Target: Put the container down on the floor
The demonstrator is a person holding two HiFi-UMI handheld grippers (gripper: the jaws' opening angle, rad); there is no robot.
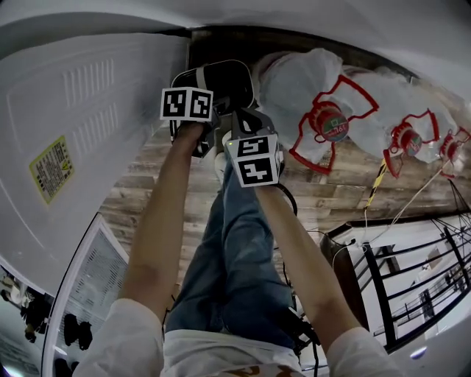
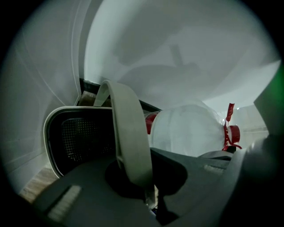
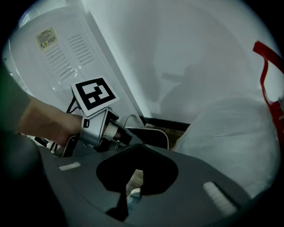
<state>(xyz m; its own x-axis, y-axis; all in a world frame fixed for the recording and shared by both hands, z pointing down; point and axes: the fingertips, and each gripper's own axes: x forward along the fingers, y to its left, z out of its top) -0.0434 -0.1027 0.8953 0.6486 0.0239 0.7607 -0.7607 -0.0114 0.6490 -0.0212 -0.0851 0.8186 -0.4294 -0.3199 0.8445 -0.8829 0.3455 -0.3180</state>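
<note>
Soft, even indoor light fills my head view; the white wall (image 1: 331,18) is bright without glare, and straight lines bow toward the edges. Both gripper views are dimmer and ringed in black, my jaws dark and soft-focused at the bottom. The container's handle (image 2: 128,137) looms blurred, with faint shadows on the wall above it.

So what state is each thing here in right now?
Container: held by its handle; floor contact unclear.
Left gripper: shut on the handle.
Right gripper: shut, nothing in it.
White bags: tied shut with red ties.
</note>
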